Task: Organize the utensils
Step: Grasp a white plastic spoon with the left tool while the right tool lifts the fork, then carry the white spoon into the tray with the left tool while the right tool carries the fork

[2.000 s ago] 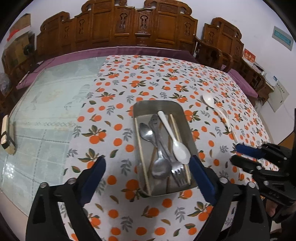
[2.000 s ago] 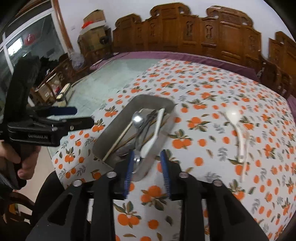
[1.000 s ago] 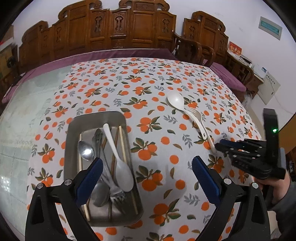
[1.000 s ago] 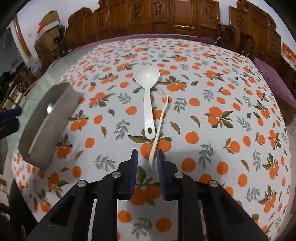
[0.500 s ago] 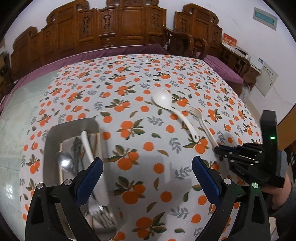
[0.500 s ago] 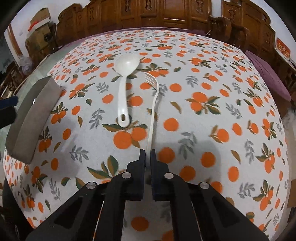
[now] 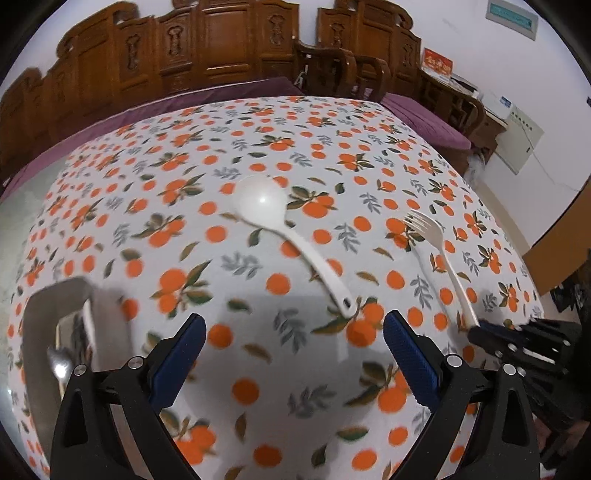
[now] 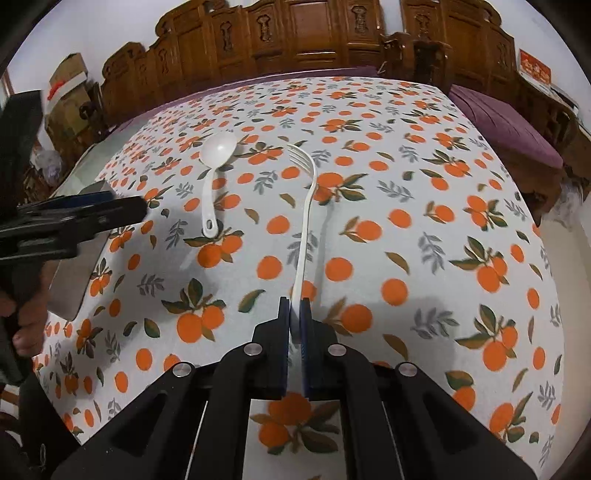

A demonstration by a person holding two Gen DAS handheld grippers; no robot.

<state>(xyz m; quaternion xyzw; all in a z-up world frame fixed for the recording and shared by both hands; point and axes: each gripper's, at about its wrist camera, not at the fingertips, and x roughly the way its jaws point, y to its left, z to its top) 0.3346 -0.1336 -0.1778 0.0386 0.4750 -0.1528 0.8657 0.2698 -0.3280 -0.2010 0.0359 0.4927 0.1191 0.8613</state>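
A white plastic fork (image 8: pixel 306 221) lies tines away on the orange-print tablecloth, and my right gripper (image 8: pixel 294 312) is shut on the end of its handle. The same fork (image 7: pixel 439 254) and right gripper (image 7: pixel 480 330) show at the right of the left wrist view. A white plastic spoon (image 7: pixel 291 236) lies just left of the fork, its handle end a little beyond my left gripper (image 7: pixel 291 341), which is open and holds nothing. In the right wrist view the spoon (image 8: pixel 214 173) lies free and the left gripper (image 8: pixel 125 208) hovers beside its handle.
A metal tray (image 7: pixel 48 314) with several utensils sits at the left edge, also seen as the tray (image 8: pixel 74 280) behind the left gripper. Carved wooden chairs (image 8: pixel 295 33) line the far side. A person's hand (image 8: pixel 22 321) grips the left tool. The tablecloth (image 8: pixel 424 221) drops off at the right.
Both grippers moved right, away from the tray toward the spoon and fork. My right gripper went from open to shut on the fork's handle end; the left one sank closer to the spoon.
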